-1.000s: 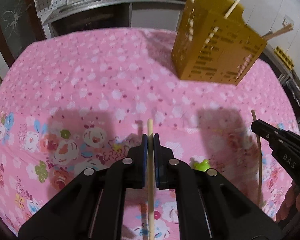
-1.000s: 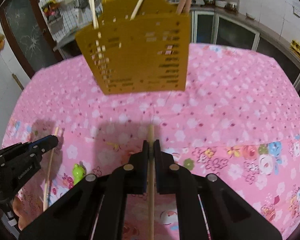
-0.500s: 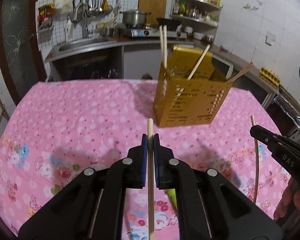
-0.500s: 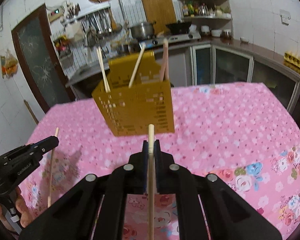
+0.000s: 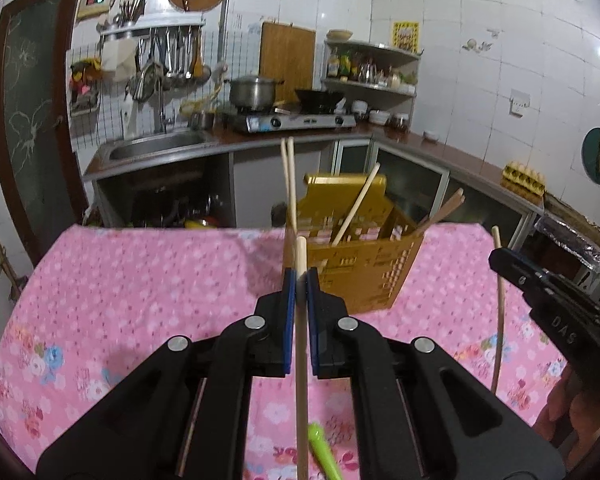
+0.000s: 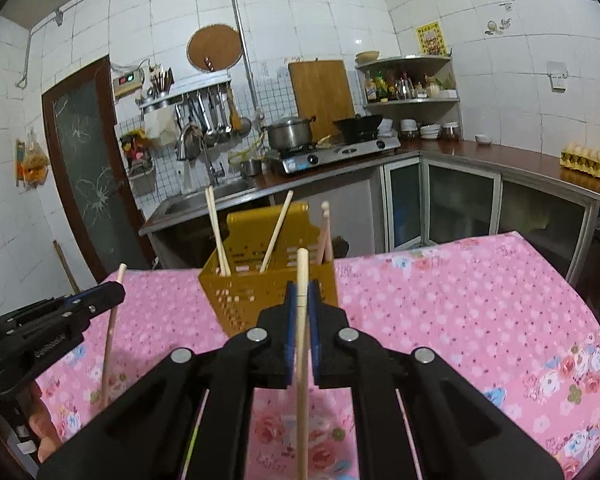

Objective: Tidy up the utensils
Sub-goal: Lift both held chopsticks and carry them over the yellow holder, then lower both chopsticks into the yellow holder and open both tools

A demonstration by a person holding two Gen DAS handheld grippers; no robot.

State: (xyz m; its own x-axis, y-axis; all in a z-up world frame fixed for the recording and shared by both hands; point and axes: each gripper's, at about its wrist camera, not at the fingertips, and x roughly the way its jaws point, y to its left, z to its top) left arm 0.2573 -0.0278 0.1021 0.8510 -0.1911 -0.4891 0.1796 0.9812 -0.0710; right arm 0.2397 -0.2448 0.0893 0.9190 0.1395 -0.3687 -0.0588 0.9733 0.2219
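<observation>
1. On the left, the left gripper (image 5: 299, 276) was clamped on a pale wooden chopstick (image 5: 301, 344), blue pads (image 5: 288, 300) pinching it from both sides, the stick standing upright with its tip poking just above them.
2. Under that gripper, near the front edge of the table (image 5: 140, 280) with its pink flowered cloth, a green utensil (image 5: 323, 454) lay flat on the cloth.
3. Middle of the table, toward the far edge: the yellow slotted holder (image 6: 260, 280) stood upright, with several chopsticks leaning in it at different angles.
4. Over to the right, the right gripper (image 6: 301, 292) was likewise shut tight on a second chopstick (image 6: 302, 360), held upright, its tip above the pads.
5. Both grippers hung above the cloth on the near side of the holder, apart from it and from each other, neither stick touching the table.
6. Behind the table ran a kitchen counter (image 6: 500, 156) with a stove (image 6: 340, 152) and a pot (image 6: 290, 132).
</observation>
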